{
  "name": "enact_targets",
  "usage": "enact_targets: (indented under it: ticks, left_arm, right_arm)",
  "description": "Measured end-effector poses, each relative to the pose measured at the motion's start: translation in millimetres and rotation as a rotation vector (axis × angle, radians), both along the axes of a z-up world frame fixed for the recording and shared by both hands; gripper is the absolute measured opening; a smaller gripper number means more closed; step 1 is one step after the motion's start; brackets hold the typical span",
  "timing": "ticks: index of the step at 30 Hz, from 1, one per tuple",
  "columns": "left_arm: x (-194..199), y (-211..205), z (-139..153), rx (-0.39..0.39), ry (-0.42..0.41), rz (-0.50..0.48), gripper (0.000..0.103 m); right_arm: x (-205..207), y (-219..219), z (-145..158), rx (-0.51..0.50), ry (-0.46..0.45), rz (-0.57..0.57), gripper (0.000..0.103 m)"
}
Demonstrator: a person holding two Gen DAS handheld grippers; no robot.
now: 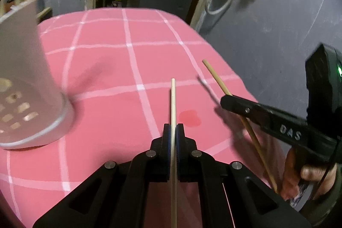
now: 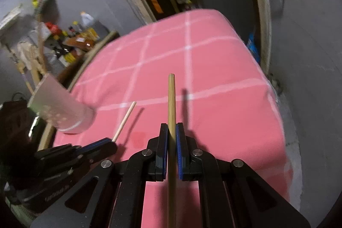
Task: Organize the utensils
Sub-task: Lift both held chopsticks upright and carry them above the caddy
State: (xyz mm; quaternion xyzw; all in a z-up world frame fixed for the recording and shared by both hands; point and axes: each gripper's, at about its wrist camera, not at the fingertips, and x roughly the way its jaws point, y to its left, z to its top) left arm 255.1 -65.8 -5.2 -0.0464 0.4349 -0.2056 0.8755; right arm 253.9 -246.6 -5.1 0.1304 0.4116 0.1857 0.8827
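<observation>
While both grippers hang over the pink checked bench (image 1: pixel 102 69), each has its fingers clamped on one chopstick — left gripper (image 1: pixel 173 131) on the pale chopstick (image 1: pixel 173 99), right gripper (image 2: pixel 171 134) on the darker chopstick (image 2: pixel 171 99). Perforated holder (image 1: pixel 27 82) stands left — other sticks inside.

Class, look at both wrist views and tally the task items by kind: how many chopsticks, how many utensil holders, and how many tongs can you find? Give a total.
Chopsticks: 2, a pale chopstick in the left tongs and a darker chopstick in the right tongs
Perforated utensil holders: 1, the holder on the pink checked cloth
Tongs: 2
Total: 5
</observation>
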Motion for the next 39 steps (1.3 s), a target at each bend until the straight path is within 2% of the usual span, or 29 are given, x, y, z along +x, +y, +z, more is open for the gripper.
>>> enact_targets:
  ticks: [6,9,12,15,20,28,31,34,39]
  left_arm:
    - [-24,21,25,-0.06,-0.158,0.07,0.002]
    - [-40,37,40,-0.11,-0.303,0.117,0.002]
    - [-52,47,51,-0.137,-0.387,0.151,0.002]
    - [-65,57,63,-0.145,-0.484,0.191,0.002]
    - [-75,70,92,-0.124,-0.633,0.216,0.002]
    - [-73,130,129,-0.137,-0.733,0.322,0.002]
    - [-73,160,137,-0.142,-0.751,0.367,0.002]
    - [-67,182,142,-0.142,-0.773,0.416,0.002]
    - [-57,216,144,-0.171,-0.806,0.485,0.002]
  right_arm:
    - [-26,14,28,0.052,-0.218,0.016,0.005]
    - [-44,23,44,0.075,-0.356,-0.015,0.005]
    - [-60,35,56,0.093,-0.471,-0.028,0.005]
    - [-69,46,69,0.107,-0.58,-0.02,0.005]
    - [-75,63,93,0.21,-0.719,0.038,0.005]
    - [-40,112,133,0.346,-0.781,0.162,0.005]
    - [-17,135,146,0.442,-0.783,0.208,0.005]
    - [0,145,149,0.533,-0.795,0.206,0.006]
    - [20,157,144,0.562,-0.797,0.147,0.006]
